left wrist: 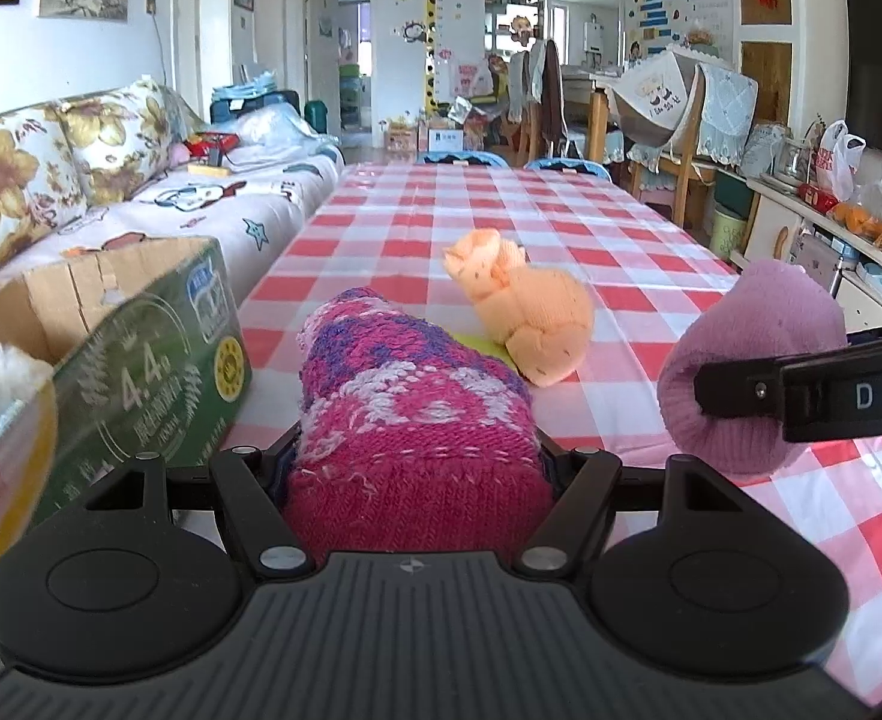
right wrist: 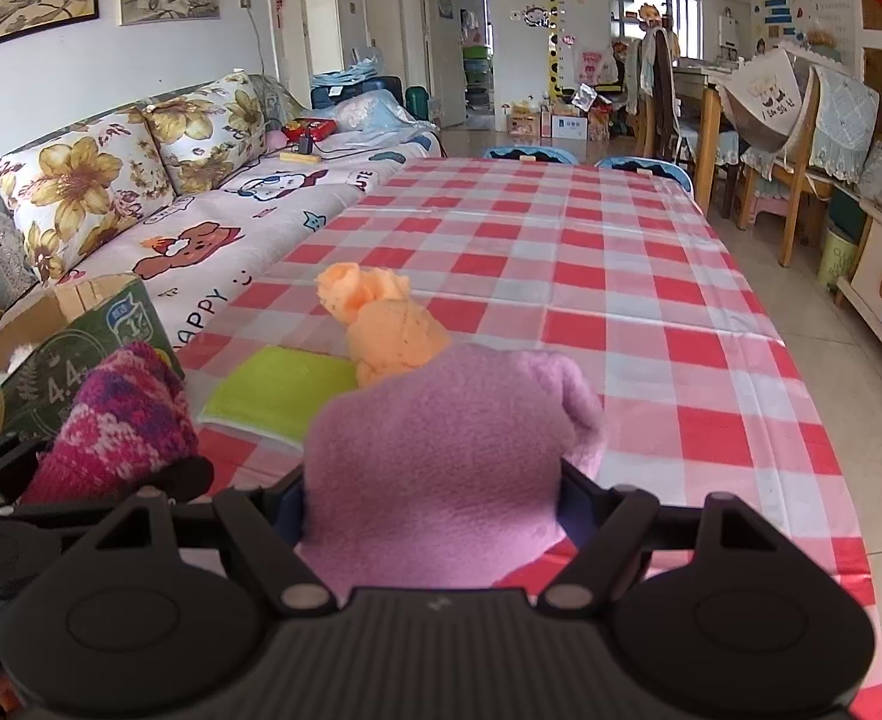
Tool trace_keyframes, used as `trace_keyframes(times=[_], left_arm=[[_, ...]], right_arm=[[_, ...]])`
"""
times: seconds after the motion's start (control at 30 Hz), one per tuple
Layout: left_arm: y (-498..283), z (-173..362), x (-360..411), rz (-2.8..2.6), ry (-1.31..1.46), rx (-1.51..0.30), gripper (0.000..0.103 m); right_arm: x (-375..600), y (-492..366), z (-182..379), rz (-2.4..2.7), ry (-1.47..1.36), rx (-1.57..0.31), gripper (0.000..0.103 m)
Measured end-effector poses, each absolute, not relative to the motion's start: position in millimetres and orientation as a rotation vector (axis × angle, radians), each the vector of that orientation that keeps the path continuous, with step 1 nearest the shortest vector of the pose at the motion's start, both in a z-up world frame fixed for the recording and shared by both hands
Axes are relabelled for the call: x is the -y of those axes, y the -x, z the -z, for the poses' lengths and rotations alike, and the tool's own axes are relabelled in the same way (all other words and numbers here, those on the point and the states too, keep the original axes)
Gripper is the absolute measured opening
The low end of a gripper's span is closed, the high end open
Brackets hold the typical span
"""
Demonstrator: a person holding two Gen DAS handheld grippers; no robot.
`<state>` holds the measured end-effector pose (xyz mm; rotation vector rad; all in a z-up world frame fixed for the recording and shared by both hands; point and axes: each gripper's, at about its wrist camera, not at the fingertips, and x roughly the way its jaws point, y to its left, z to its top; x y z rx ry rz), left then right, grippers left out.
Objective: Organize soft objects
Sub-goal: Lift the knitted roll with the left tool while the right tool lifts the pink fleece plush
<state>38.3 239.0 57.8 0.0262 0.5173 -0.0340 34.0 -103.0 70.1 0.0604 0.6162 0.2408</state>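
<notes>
Holding both tools clamped wide: left tool (left wrist: pixel 415 420) grips my magenta knit sock (left wrist: pixel 405 396), right tool (right wrist: pixel 435 474) grips lilac sock (right wrist: pixel 441 456); orange sock (right wrist: pixel 381 324) at 12 o'clock on counter (right wrist: pixel 621 276).

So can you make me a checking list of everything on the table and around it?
Surface: checked tablecloth, red, pink and white.
Job's things: magenta knit sock roll in the left gripper; lilac sock roll in the right gripper; orange sock roll lying on the cloth.
Clutter: green cloth beside the orange roll; cardboard box at the table's left edge, something white and fluffy inside.
Grippers: both shut on their rolls.
Cables: one on the sofa.
Surroundings: chairs, shelves, wall stickers.
</notes>
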Motion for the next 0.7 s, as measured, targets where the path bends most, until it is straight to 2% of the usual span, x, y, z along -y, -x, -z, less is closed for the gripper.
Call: trace_keyframes(times=[0.7], left_arm=[[-34, -69, -251, -0.009, -0.008, -0.424, 0.086]], right_arm=[[76, -17, -90, -0.267, -0.028, -0.54, 0.078]])
